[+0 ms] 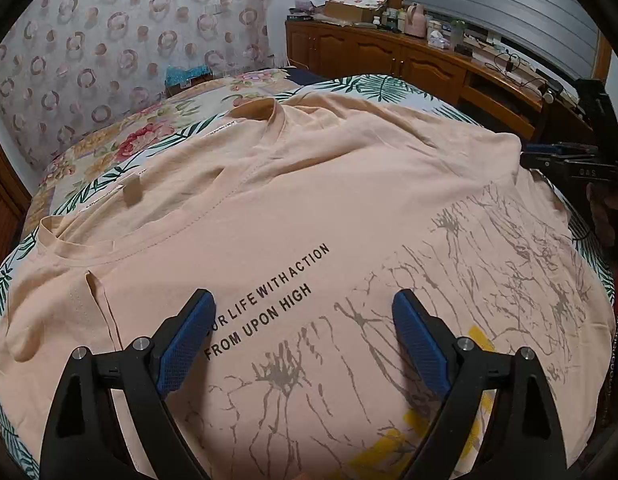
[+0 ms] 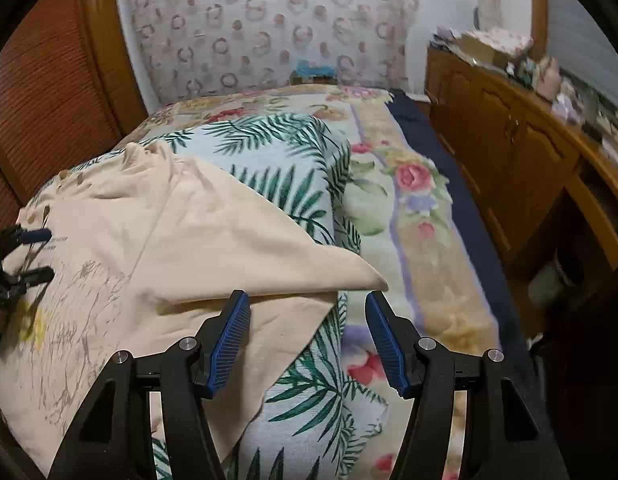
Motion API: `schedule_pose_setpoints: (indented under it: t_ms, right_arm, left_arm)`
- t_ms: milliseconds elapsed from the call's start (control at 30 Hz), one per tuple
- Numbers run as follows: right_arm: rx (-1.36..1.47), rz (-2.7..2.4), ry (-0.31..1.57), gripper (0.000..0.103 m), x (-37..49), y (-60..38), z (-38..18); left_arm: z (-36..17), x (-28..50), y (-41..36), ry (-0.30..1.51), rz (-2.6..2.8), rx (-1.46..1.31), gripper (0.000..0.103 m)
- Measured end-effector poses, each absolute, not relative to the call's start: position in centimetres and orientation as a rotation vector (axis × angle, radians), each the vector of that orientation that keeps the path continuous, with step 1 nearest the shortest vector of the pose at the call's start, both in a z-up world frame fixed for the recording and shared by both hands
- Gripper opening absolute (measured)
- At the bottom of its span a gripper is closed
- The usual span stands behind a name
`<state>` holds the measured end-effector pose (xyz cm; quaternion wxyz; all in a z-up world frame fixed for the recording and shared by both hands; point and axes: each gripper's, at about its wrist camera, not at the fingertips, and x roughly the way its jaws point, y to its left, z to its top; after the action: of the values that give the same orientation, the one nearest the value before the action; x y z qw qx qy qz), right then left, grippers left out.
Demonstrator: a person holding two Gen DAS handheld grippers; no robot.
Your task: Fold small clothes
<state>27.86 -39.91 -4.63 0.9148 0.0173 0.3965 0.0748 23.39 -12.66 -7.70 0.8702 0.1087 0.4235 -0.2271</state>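
A peach T-shirt (image 1: 309, 208) with black lettering and a grey branch print lies spread on the bed. My left gripper (image 1: 303, 304) is open just above its printed chest, holding nothing. In the right wrist view the shirt (image 2: 169, 232) has one side folded over into a pointed flap. My right gripper (image 2: 307, 300) is open over the flap's tip and the shirt's right edge, holding nothing. The left gripper (image 2: 43, 254) also shows at the far left of the right wrist view, open over the print. The right gripper (image 1: 565, 164) shows at the right edge of the left wrist view.
The bed carries a palm-leaf blanket (image 2: 293, 152) over a floral quilt (image 2: 413, 216). A patterned curtain (image 1: 109, 40) hangs behind. A wooden cabinet (image 1: 389, 56) with clutter runs along the right. A slatted wooden door (image 2: 45, 92) stands at the left.
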Motion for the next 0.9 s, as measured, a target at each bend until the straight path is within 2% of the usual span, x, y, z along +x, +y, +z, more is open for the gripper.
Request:
schedule_pose_setpoints:
  t_ms: [67,100,133,400,633,767,900]
  right_arm:
    - [0.065,0.159,0.832,0.062,28.0,-40.1,-4.7]
    - [0.083,0.164,0.835,0.062,28.0,-40.3,-4.5]
    - [0.098,0.171,0.841,0.062,28.1,-40.4,-4.5]
    - [0.114,0.213,0.856,0.062,28.6,-40.8,-4.5]
    - [-0.022,0.184,0.822,0.037,28.1,-38.9,-4.3]
    - [-0.072,0.136,0.816,0.014,27.7,-38.8,-4.0]
    - [-0.08,0.128,0.819,0.008,27.3,-38.6,-3.7]
  left_arm:
    - [-7.7,23.4,-12.7,0.887,-0.478,0.227,0.094]
    - [-7.8,23.4,-12.7,0.893,-0.484,0.229,0.1]
    - [-7.8,23.4,-12.9,0.899,-0.491,0.237,0.102]
    - [-7.9,23.3,-13.2,0.898,-0.494,0.244,0.103]
    - [-7.9,23.4,-13.2,0.898,-0.495,0.243,0.103]
    - [-7.8,23.3,-13.2,0.897,-0.494,0.245,0.103]
    - [-7.9,23.4,-13.2,0.898,-0.494,0.245,0.103]
